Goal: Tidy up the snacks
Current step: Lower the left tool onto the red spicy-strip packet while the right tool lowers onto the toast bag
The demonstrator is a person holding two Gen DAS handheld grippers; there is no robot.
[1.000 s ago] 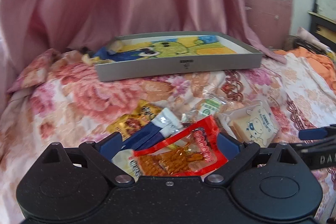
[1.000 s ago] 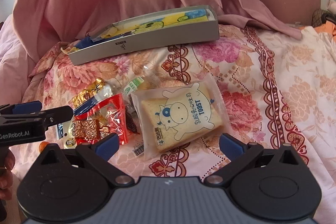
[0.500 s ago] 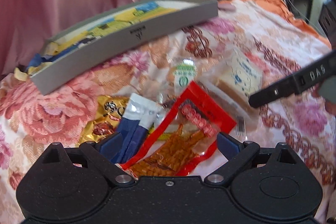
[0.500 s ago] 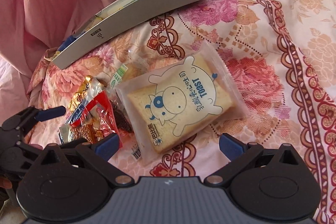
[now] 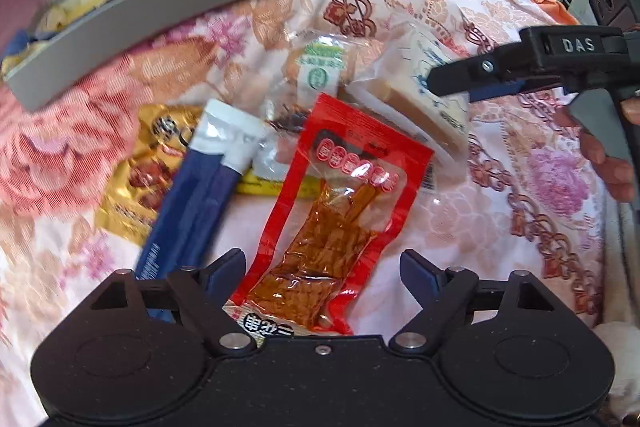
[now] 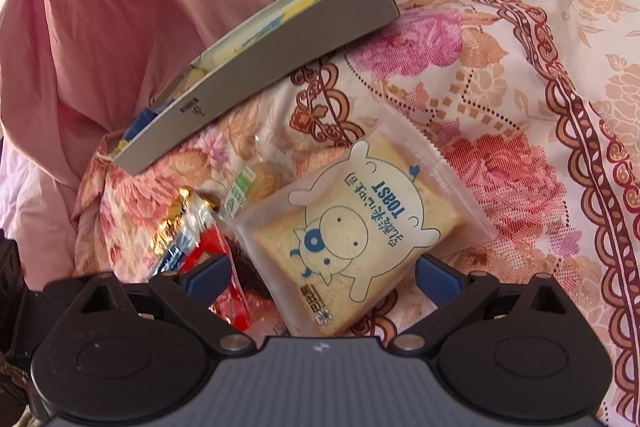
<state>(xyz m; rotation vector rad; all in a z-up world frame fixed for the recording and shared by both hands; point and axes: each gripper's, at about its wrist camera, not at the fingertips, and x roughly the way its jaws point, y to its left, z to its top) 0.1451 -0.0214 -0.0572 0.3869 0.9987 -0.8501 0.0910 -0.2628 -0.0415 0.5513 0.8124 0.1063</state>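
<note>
1. Left gripper (image 5: 322, 265): jaws just closing in, red snack packet (image 5: 340, 223) between them, pads not touching.
2. Right gripper (image 6: 322, 277): jaws apart, straddling toast pack (image 6: 360, 231).
3. Both packs on floral bedspread (image 6: 520, 147), near grey tray (image 6: 280, 39).

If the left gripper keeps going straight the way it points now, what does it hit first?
Most likely the red snack pack: it lies right between the left gripper's open fingers, which have just been closing. The pads do not seem to touch it yet, though depth is hard to judge. Under it is the bedspread.
</note>
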